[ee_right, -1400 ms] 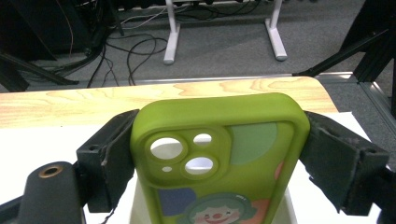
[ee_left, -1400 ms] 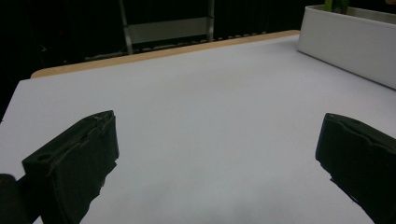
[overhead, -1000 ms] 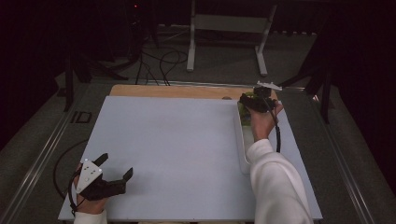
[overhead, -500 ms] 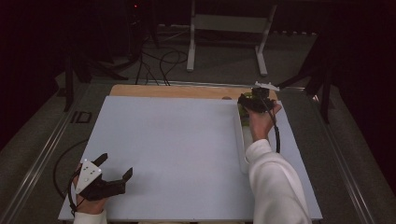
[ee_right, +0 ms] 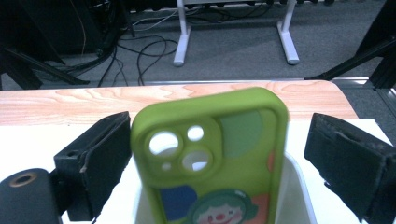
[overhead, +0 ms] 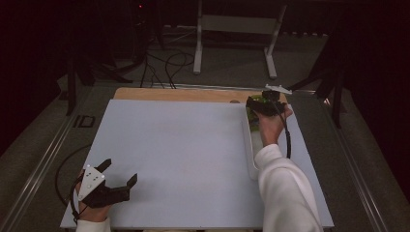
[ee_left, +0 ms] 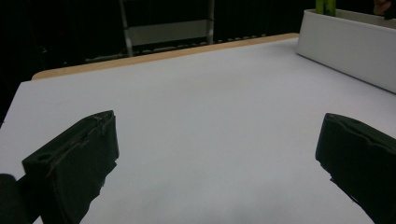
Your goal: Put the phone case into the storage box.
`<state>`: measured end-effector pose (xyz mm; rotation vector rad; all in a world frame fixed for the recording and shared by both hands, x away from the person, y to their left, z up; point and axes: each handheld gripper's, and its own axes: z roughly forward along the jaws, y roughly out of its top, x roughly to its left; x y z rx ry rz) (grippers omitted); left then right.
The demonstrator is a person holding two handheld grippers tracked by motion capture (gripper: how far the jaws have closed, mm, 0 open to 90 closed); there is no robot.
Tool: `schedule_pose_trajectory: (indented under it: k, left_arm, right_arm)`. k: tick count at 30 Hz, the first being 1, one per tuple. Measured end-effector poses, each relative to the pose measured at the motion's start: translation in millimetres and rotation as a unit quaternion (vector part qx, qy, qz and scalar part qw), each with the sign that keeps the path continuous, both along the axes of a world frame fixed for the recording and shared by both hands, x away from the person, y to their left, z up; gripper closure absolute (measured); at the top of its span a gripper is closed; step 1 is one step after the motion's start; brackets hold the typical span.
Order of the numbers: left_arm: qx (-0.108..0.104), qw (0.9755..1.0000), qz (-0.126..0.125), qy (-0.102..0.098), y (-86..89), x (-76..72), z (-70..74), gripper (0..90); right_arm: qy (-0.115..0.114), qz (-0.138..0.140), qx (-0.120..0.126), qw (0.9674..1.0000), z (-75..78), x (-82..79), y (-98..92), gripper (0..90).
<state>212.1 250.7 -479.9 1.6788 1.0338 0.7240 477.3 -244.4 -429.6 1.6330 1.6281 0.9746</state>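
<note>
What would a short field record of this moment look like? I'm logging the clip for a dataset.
thing in hand: green phone case, upright in the white tray
right gripper: fingers just opened, apart from the case, which stands between them
left gripper: open, above the white mat, nothing between its fingers
tray place: right side of mat

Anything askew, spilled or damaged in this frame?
Nothing spilled or damaged. The green phone case stands upright in the white tray, between the right gripper's jaws, which have just been opening and no longer press it.
</note>
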Motion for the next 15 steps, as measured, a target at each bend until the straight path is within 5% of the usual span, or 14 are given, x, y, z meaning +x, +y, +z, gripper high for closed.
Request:
schedule_pose_trajectory:
  k: [15]
  left_arm:
    - [0.0,1.0,0.001,-0.001,0.0,-0.3,0.3,0.0]
  right_arm:
    - [-0.017,0.025,-0.002,0.9995,7.1,-8.5,-0.7,7.6]
